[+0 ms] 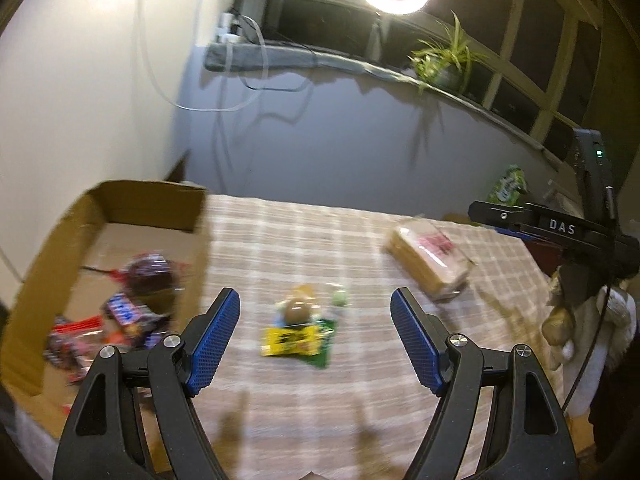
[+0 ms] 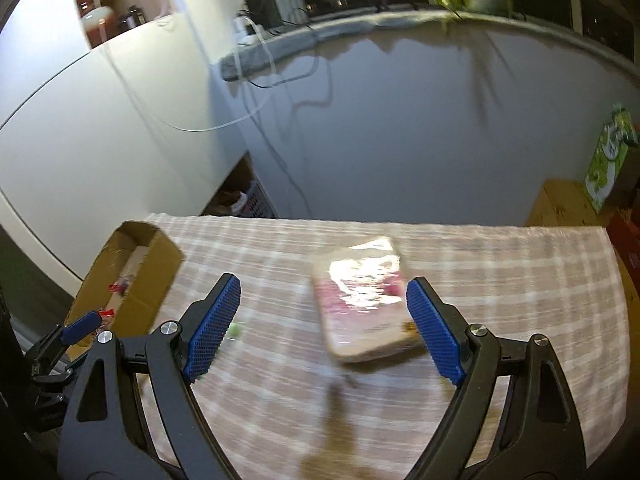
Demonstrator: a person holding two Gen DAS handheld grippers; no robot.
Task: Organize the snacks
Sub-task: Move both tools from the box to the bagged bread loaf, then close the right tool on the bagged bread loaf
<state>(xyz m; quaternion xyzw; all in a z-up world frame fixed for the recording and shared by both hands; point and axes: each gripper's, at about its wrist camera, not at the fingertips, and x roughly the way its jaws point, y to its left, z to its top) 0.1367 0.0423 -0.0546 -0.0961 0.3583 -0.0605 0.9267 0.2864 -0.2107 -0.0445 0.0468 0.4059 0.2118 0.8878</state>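
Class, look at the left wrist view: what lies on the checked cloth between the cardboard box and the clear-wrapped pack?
A small cluster of snacks, topped by a yellow packet, lies between the cardboard box and the wrapped pack; otherwise bare checked cloth. The left wrist view shows it.

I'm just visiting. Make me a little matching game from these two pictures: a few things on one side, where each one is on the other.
Things:
1. cardboard box
2. yellow packet
3. clear-wrapped pack
4. potted plant

Places:
A. on the window ledge
B. far left of the checked cloth, snacks inside
C. ahead of the right gripper, jaws open
D. ahead of the left gripper, jaws open

Pairs: 1-B, 2-D, 3-C, 4-A
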